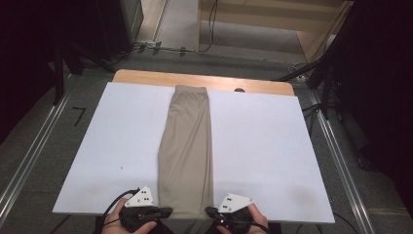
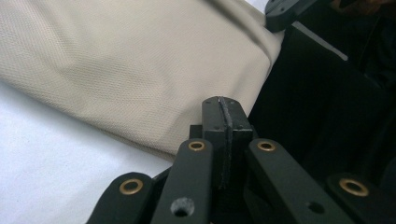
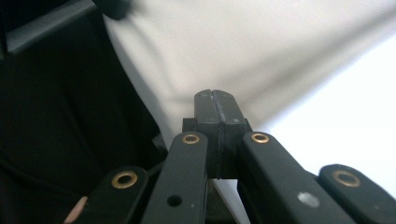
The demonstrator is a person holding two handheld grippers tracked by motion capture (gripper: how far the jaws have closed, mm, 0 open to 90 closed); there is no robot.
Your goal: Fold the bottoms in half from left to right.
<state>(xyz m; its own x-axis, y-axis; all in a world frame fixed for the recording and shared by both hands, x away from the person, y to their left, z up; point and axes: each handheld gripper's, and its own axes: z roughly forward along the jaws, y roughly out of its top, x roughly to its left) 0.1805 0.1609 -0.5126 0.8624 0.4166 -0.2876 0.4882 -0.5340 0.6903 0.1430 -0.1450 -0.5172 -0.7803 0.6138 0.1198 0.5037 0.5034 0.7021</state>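
— Where was the beige cloth when we looked?

— It lay folded into a long narrow strip in the middle of the white board, from the far edge to the near edge, where its end hung a little over the side toward us. The board rested on a wooden table.

— And our grippers?

— We held the left gripper just beside the near left corner of the cloth, and the right gripper just beside the near right corner. In the left gripper view the two pads were pressed together, next to the cloth edge. We could not tell if any fabric was caught between them.

— The right one too?

— Yes, its pads were also pressed together, with the blurred cloth behind them.
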